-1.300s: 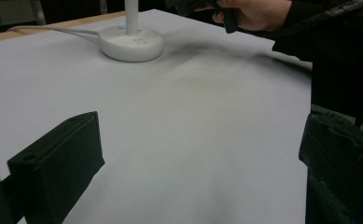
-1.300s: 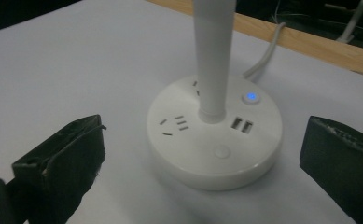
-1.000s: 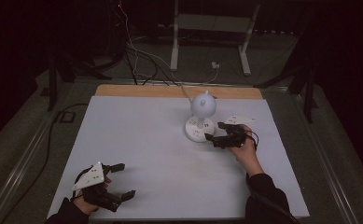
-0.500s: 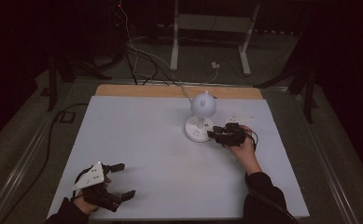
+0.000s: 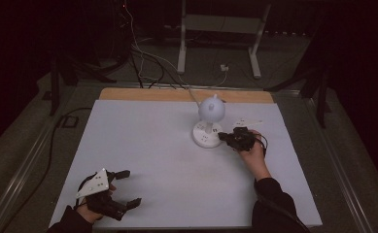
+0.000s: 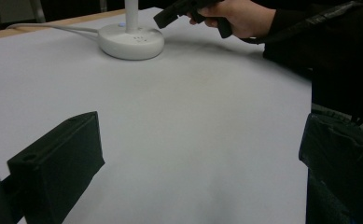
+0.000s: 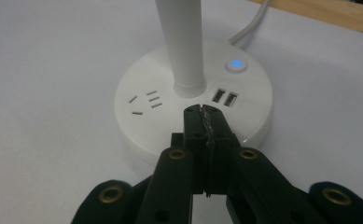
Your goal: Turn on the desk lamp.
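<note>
Lamp base (image 7: 193, 105) sits under pressed-together right tongs (image 7: 202, 110); left tongs (image 5: 128, 187) spread, well apart.

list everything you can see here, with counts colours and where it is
lamp: 1, white, round base with sockets, USB ports and a lit blue button, far right of table
lamp cord: 1, white, from base toward the far edge
table: 1, white top, wood strip at far edge
stand: 1, white, on floor beyond table
floor cables: several, dark and white, beyond table
left gripper: 1, black, near left corner, jaws open
right gripper: 1, black, at lamp base, jaws shut
hands: 2, dark sleeves
</note>
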`<state>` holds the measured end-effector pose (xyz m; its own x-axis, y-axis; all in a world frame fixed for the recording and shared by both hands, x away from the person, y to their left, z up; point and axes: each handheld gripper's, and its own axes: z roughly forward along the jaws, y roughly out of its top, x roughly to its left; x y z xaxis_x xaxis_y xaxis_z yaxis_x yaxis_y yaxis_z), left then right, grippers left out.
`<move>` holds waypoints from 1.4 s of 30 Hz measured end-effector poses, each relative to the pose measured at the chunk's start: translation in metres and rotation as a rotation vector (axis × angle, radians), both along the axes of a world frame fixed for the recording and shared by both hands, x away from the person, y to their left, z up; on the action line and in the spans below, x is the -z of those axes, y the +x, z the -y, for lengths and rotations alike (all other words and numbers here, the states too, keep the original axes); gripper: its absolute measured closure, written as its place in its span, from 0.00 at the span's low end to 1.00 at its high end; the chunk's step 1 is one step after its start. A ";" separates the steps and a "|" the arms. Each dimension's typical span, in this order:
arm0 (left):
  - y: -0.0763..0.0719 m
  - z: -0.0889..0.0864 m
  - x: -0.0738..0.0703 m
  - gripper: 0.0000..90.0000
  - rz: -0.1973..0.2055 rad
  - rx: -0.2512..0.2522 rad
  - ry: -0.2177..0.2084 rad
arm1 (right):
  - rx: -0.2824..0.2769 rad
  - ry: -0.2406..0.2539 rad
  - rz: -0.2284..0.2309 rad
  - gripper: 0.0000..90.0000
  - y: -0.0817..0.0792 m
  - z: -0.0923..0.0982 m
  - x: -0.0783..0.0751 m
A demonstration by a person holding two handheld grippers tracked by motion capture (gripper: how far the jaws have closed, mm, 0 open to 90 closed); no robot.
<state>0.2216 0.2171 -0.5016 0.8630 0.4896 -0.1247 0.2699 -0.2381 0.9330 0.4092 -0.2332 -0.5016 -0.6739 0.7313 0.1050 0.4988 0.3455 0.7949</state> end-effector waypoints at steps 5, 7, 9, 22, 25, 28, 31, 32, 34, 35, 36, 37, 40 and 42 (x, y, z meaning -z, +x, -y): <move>0.000 0.000 0.000 0.00 -0.003 -0.001 0.000 | 0.000 -0.005 0.013 1.00 0.003 0.002 0.001; 0.000 0.000 0.000 0.00 -0.003 -0.003 -0.003 | -0.002 -0.007 0.018 1.00 0.004 0.002 0.001; 0.000 0.000 0.000 0.00 -0.003 -0.003 -0.001 | -0.013 0.002 0.014 1.00 0.005 0.002 0.001; 0.000 0.000 0.001 0.00 -0.004 -0.003 -0.001 | -0.024 -0.004 0.048 1.00 0.006 -0.005 0.004; 0.001 -0.001 0.000 0.00 -0.005 -0.003 -0.005 | -0.017 -0.009 0.059 1.00 0.007 -0.006 0.004; 0.000 0.000 0.001 0.00 -0.004 -0.002 -0.002 | -0.018 -0.001 0.055 1.00 0.007 -0.007 0.005; 0.001 0.000 0.001 0.00 -0.006 -0.004 -0.005 | -0.019 -0.008 0.051 1.00 0.007 -0.009 0.006; 0.001 0.000 0.001 0.00 -0.005 -0.003 0.000 | -0.018 -0.008 0.050 1.00 0.007 -0.009 0.007; 0.000 0.000 0.001 0.00 -0.005 -0.002 -0.001 | -0.020 -0.014 0.048 1.00 0.007 -0.009 0.008; 0.000 0.000 0.000 0.00 -0.004 -0.002 -0.002 | -0.019 -0.020 0.048 1.00 0.007 -0.010 0.008; 0.001 0.000 0.000 0.00 -0.004 -0.003 -0.003 | -0.020 -0.018 0.047 1.00 0.007 -0.009 0.008; 0.001 -0.001 0.000 0.00 -0.005 -0.003 -0.004 | -0.019 -0.012 0.045 1.00 0.008 -0.009 0.008; 0.000 0.000 0.000 0.00 -0.004 -0.003 -0.001 | -0.014 0.000 0.038 1.00 0.008 -0.008 0.009; 0.000 0.000 0.000 0.00 -0.004 -0.004 -0.003 | -0.015 -0.001 0.037 1.00 0.008 -0.008 0.009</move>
